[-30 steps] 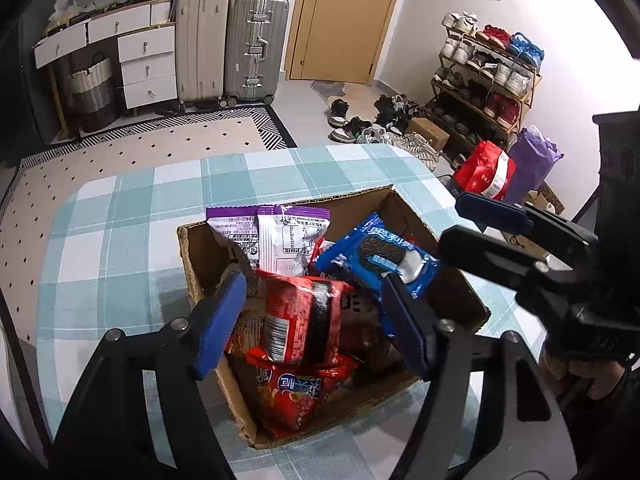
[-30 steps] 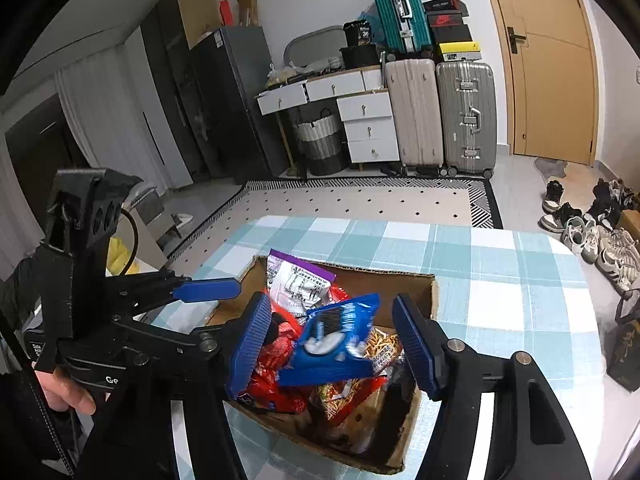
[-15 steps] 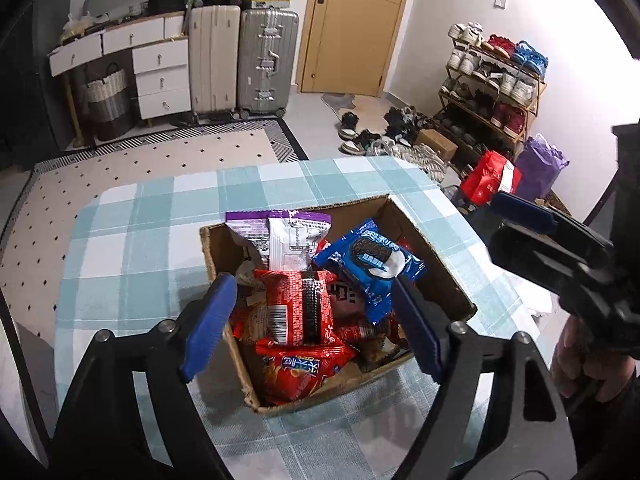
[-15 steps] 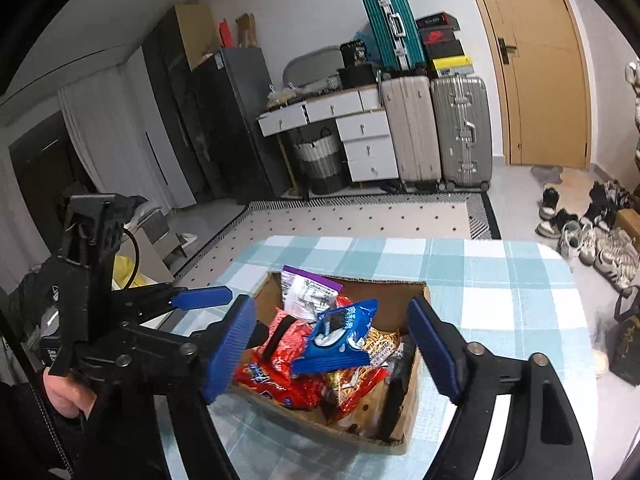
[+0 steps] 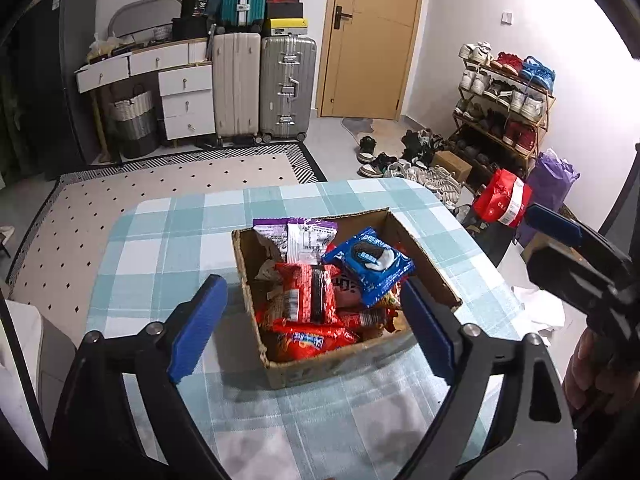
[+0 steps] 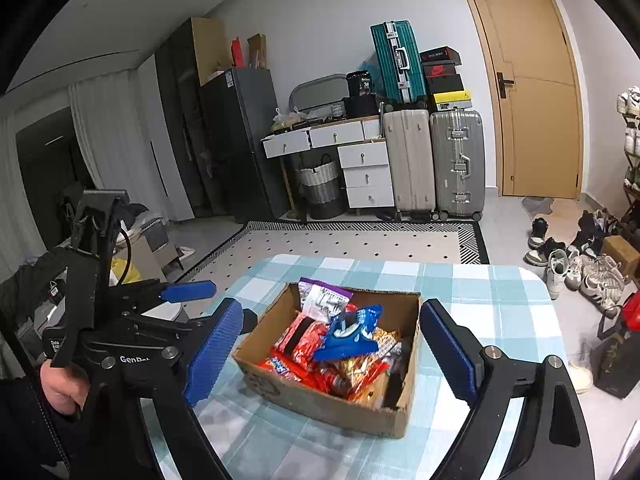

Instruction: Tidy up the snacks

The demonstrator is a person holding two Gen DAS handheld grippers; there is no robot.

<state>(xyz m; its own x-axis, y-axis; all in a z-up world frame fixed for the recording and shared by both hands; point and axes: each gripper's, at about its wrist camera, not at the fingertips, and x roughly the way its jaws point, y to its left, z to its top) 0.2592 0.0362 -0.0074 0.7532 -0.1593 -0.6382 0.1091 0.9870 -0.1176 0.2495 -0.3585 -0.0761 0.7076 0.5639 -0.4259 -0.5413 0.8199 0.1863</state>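
An open cardboard box [image 5: 320,364] [image 6: 320,400] stands on the teal checked tablecloth [image 5: 160,248] [image 6: 480,292]. Inside lie a blue cookie pack [image 5: 368,264] [image 6: 348,332], red packs [image 5: 308,292] [image 6: 304,336] and a purple-and-white bag [image 5: 304,236] [image 6: 324,296]. My left gripper [image 5: 312,286] hangs above and short of the box, its jaws opening, nothing held. My right gripper [image 6: 332,308] hovers likewise with jaws opening, empty. Each gripper also shows in the other's view, held by a hand: the right one [image 5: 560,240], the left one [image 6: 188,292].
Beyond the table lie a dotted rug [image 5: 160,176], white drawers [image 6: 364,176], suitcases [image 6: 456,164] and a wooden door [image 5: 372,36]. A shoe rack [image 5: 504,100], loose shoes and a red bag [image 5: 504,200] crowd the floor to the right.
Both grippers have drawn back and upward from the box, so it looks smaller and farther. Both sets of jaws have spread wider. The snacks stay in the box.
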